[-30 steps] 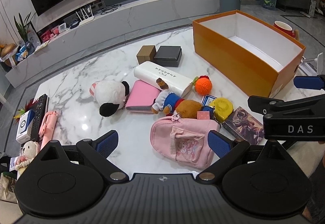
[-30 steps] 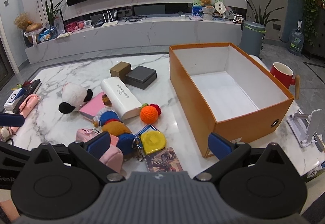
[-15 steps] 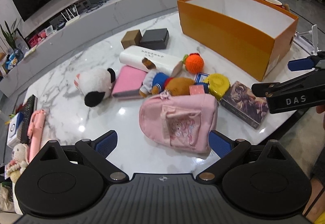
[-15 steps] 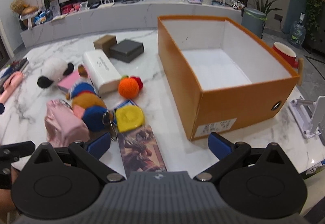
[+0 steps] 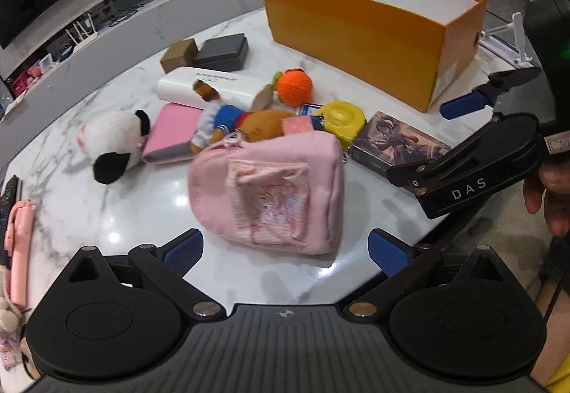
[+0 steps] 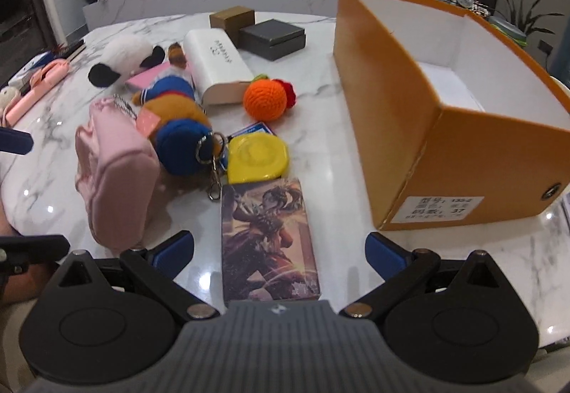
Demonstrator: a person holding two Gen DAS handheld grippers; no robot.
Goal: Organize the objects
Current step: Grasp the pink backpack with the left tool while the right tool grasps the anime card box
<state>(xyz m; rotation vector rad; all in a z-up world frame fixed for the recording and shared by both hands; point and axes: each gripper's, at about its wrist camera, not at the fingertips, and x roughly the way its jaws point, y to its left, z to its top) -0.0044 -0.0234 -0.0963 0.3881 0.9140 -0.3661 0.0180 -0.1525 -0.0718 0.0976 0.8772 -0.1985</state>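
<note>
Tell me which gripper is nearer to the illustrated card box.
Right. The right gripper hangs open directly over the illustrated card box, which lies between its fingers. The left gripper is open in front of the pink pouch, with the card box off to its right.

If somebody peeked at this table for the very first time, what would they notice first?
Probably the big orange box, open on top with nothing showing inside, at the right side of the marble table. Next comes the jumble of toys left of it: a bright orange knitted ball, a pink pouch and a black-and-white plush. A picture box lies between the right gripper's open fingers.
</note>
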